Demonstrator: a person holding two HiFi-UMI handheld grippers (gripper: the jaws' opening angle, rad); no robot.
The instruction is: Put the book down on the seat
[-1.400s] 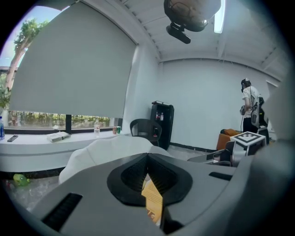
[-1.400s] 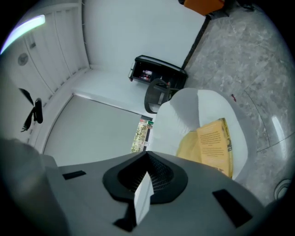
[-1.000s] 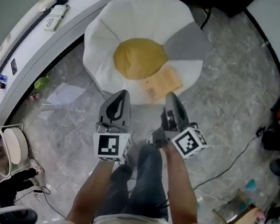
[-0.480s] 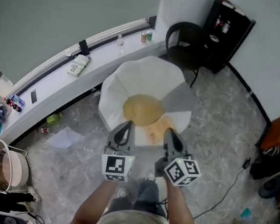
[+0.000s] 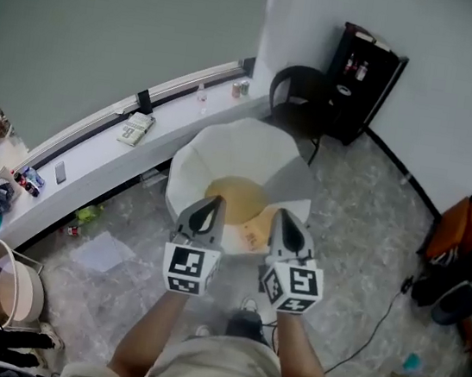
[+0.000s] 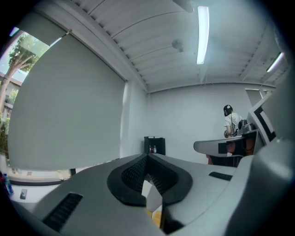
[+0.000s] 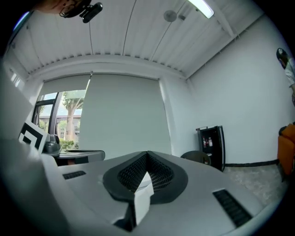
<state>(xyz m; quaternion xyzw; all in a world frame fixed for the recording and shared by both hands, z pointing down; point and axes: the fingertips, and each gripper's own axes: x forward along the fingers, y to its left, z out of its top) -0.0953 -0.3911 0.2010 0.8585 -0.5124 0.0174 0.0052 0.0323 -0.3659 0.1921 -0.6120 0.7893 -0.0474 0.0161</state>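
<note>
Both grippers hang side by side in front of the person, and neither carries anything: the left gripper (image 5: 205,211) has its jaws pressed together on nothing, and the right gripper (image 5: 284,222) is closed the same way, tips meeting with nothing between them. The book (image 5: 253,232), a tan cover, lies on the egg-shaped seat (image 5: 232,152), down on its near side just beside the yellow centre (image 5: 236,197) and partly hidden behind the two grippers. By the look of it the put-down is done. The risk now is the book itself: it sits close to the seat's front rim on what looks like a soft, rounded cushion, so a knock from a knee or a gripper could slide it off onto the stone floor (image 5: 360,236). Around the seat it's crowded: a black chair (image 5: 300,92) right behind it, a black cabinet (image 5: 363,70) in the corner, a long white ledge (image 5: 93,150) curving along the left with a small box (image 5: 135,128) on it. A cable (image 5: 384,310) trails across the floor to the right near an orange bag (image 5: 460,228), a trip hazard on that side.
</note>
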